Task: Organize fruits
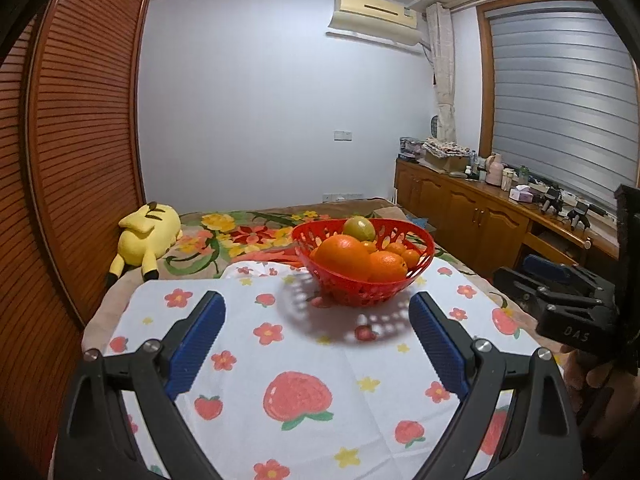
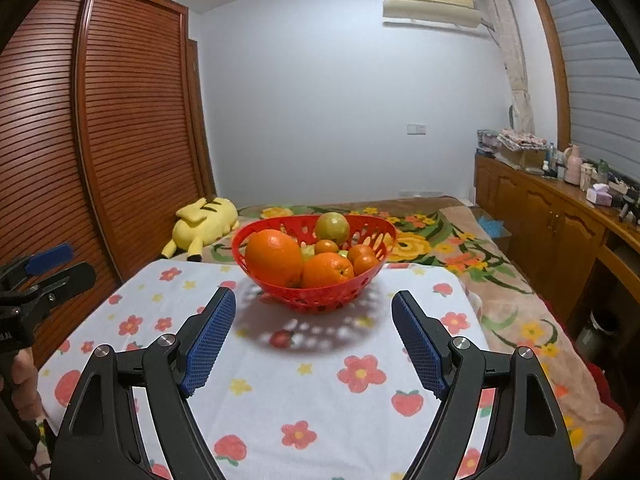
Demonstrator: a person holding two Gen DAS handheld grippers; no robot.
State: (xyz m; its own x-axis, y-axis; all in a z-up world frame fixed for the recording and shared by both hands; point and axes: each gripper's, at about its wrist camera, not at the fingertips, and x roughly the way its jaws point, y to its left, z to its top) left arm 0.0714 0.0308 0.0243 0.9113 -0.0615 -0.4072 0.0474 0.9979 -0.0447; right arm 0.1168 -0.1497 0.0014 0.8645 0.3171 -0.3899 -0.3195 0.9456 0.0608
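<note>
Red basket (image 1: pixel 362 280) of oranges (image 1: pixel 346 256) plus one green fruit (image 1: pixel 360 228) sits on the flowered cloth (image 1: pixel 280 344), ahead of both grippers. Left gripper (image 1: pixel 318 312): fingers spread, empty, basket beyond tips. Right gripper (image 2: pixel 314 308): fingers likewise apart, empty, basket centred just past them.

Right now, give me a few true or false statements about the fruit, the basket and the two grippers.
1. The basket is red. True.
2. The left gripper holds an orange. False: its jaws are open and empty.
3. The big orange lies in the basket. True.
4. The right gripper is shut. False: its jaws are wide open.
5. The green fruit lies on the cloth. False: it sits in the basket, at the back.
</note>
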